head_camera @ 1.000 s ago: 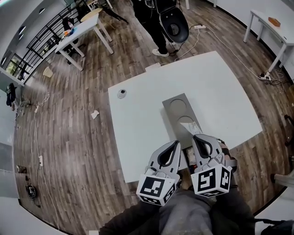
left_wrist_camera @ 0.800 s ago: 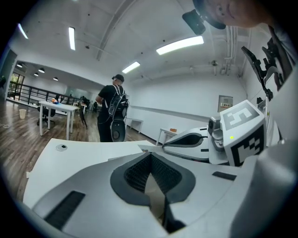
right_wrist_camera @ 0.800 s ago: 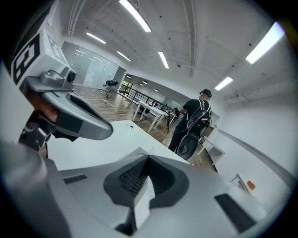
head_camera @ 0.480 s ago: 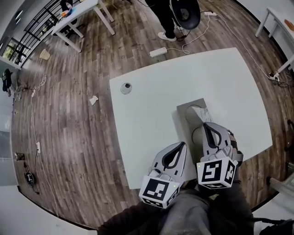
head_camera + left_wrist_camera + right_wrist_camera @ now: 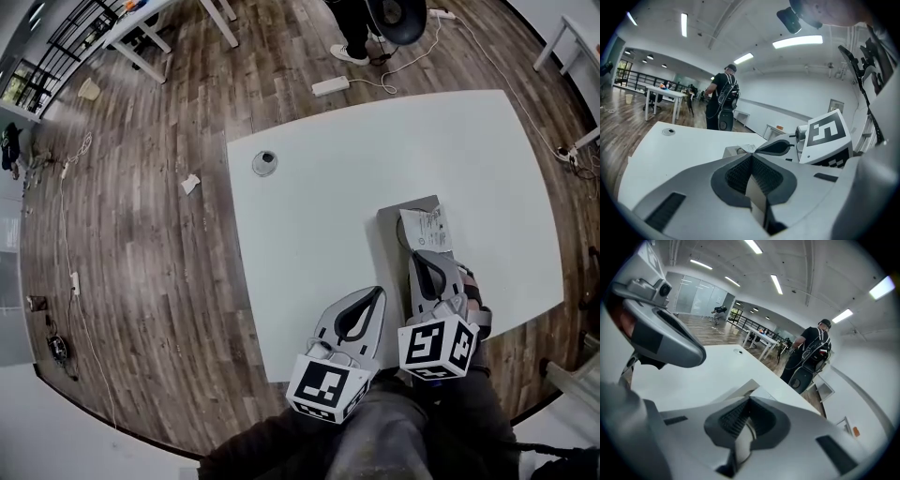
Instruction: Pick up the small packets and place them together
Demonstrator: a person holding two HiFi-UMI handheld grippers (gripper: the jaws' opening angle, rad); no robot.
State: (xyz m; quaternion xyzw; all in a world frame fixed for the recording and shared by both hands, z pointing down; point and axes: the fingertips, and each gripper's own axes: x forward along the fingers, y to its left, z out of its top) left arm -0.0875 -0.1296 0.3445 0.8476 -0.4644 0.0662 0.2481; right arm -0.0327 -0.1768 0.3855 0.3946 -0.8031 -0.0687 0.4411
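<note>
1. Over the near edge of the white table (image 5: 309, 234): left gripper (image 5: 379, 290) and right gripper (image 5: 418, 253) side by side, both pointed away from the body and tipped downward, the right one more steeply.
2. Right gripper's tip above the near part of the grey tray (image 5: 392, 223), close to the near edge of the small packet (image 5: 424, 228); left gripper's tip over bare tabletop, just beside the tray's left edge.
3. Left gripper's jaws pressed together tip to tip, with nothing between them.
4. Right gripper's jaws likewise closed and empty.
5. At the back end of each, close to the person's lap: left cube (image 5: 326, 386) and right cube (image 5: 436, 347), white with black square markers.
6. Gripper bodies of smooth pale grey plastic, tapering to a beak; inner pads dark and finely ribbed.
7. Packet flat, rectangular, white with fine dark print, lying on the far end of the tray.
8. Tray matte grey, flat and oblong, with the curved edge of a round recess beside the packet.
9. Table smooth and matte, with a small round disc (image 5: 264, 163) near its far left corner; beyond it, wood-plank floor (image 5: 141, 234) and a standing person (image 5: 723, 98) in dark clothes.
</note>
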